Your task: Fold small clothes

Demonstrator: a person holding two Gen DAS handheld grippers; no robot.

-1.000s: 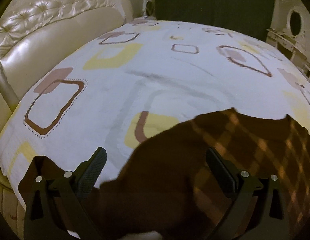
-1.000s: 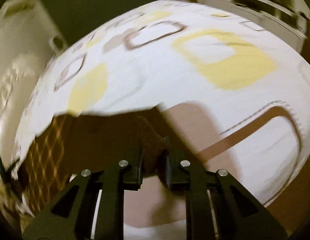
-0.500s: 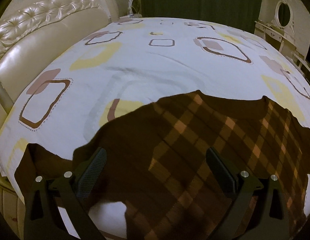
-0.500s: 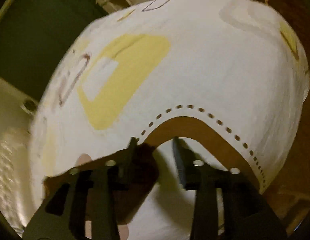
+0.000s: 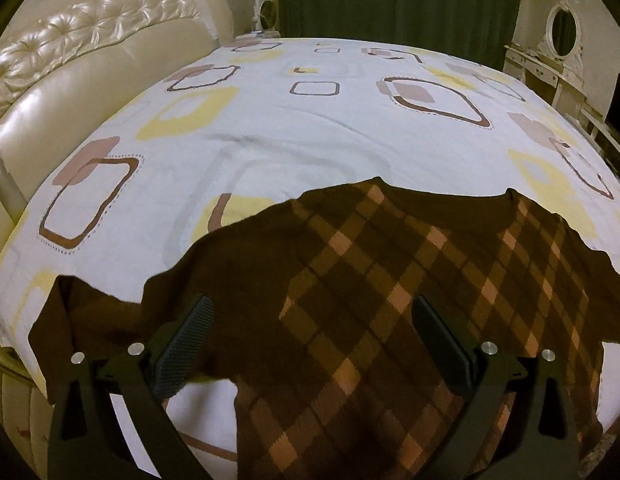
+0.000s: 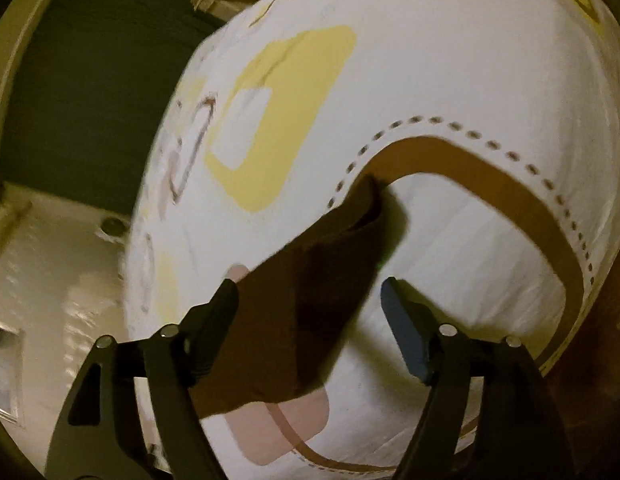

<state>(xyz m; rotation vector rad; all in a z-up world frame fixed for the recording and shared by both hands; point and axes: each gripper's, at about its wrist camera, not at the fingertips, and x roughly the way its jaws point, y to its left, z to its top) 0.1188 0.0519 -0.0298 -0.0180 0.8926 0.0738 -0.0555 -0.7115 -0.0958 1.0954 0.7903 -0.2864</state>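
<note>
since a sec ago the brown plaid garment [image 5: 374,300] has dropped from a lifted, bunched heap to lie spread on the bed [image 5: 270,140], and our right gripper [image 6: 310,292] has let its pinched sleeve go, jaws just opening wide. we see the bed's white sheet w/ yellow, tan and brown square prints filling most of both views, a cream tufted headboard [image 5: 90,52] along its left side in the left wrist view, a dark green curtain [image 5: 398,0] behind, and a white dressing table w/ oval mirror [image 5: 564,32] at far right. the garment lies at the bed's near edge, neckline facing the far side, one sleeve trailing left past the corner. our left gripper [image 5: 310,340] hovers over the garment's lower part, fingers well apart, nothing pressed between the pads. in the right wrist view, tilted and a bit blurred, the sleeve [image 6: 310,280] lies on the sheet between the right fingers, touching the left finger [image 6: 214,320]; the right finger [image 6: 402,328] stands clear of it.
</note>
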